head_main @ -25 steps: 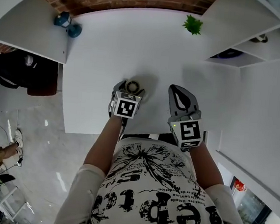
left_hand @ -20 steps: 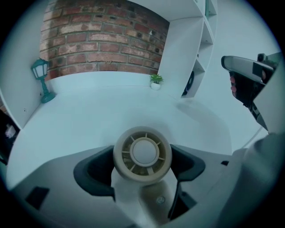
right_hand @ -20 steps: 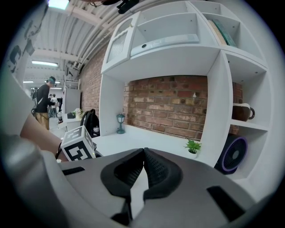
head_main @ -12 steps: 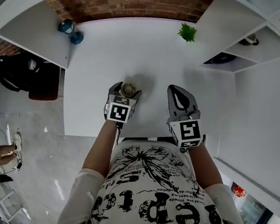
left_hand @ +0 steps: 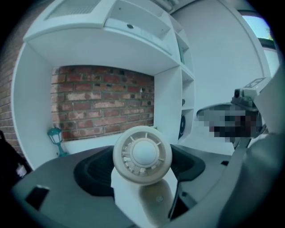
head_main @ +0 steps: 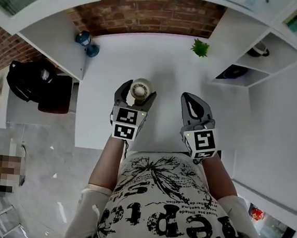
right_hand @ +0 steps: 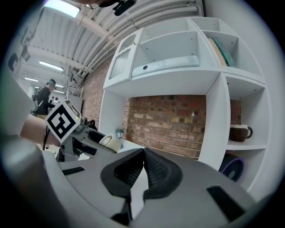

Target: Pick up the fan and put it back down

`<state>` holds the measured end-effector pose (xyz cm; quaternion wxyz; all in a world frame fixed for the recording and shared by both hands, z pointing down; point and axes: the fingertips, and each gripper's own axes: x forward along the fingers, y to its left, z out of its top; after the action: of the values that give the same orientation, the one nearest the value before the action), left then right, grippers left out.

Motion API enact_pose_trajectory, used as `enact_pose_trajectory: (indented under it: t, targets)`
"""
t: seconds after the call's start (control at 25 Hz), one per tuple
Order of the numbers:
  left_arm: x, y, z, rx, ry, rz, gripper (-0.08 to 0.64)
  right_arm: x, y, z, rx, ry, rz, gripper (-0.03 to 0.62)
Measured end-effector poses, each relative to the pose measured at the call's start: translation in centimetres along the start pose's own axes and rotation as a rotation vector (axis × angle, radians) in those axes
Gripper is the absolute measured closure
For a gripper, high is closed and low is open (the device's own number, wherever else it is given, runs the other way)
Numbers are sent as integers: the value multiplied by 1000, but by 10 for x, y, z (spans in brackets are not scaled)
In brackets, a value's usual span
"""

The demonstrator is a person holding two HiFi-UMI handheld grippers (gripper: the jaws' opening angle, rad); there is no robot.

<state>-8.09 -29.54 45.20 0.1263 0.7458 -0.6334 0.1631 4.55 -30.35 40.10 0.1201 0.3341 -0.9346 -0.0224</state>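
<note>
A small cream fan (head_main: 140,89) with a round grille sits between the jaws of my left gripper (head_main: 135,94), which is shut on it above the white table (head_main: 164,65). In the left gripper view the fan (left_hand: 142,155) faces the camera, with its stand hanging below the head and my left gripper (left_hand: 142,173) closed around it. My right gripper (head_main: 194,109) hovers to the right of it, shut with nothing in it. The right gripper view shows my right gripper (right_hand: 143,156) with its pads touching, and the fan (right_hand: 109,141) off to the left.
A teal lamp figure (head_main: 87,41) stands at the table's far left and a green plant (head_main: 200,47) at the far right. White shelves on the right hold a mug (head_main: 259,49) and a dark purple-ringed object (head_main: 231,71). A black bag (head_main: 37,81) lies left of the table.
My left gripper has lifted the fan up off the table, and it now looks larger and nearer to the head camera. The right gripper has stayed about where it was.
</note>
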Motion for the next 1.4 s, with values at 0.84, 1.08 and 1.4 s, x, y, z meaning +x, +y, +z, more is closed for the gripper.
enact_pose_trajectory:
  t: [0.84,1.08,1.4]
  targets:
    - [-115,1,105,63,-423,-31,187,-14,21,59,-29,-159,20,578]
    - [-104,2,102,73,-398,-50,187,-11,16,54,-14,-145,0,578]
    - [-53,5,64,30,-245,-63,187,-6,0,32,1,-92,-20,578]
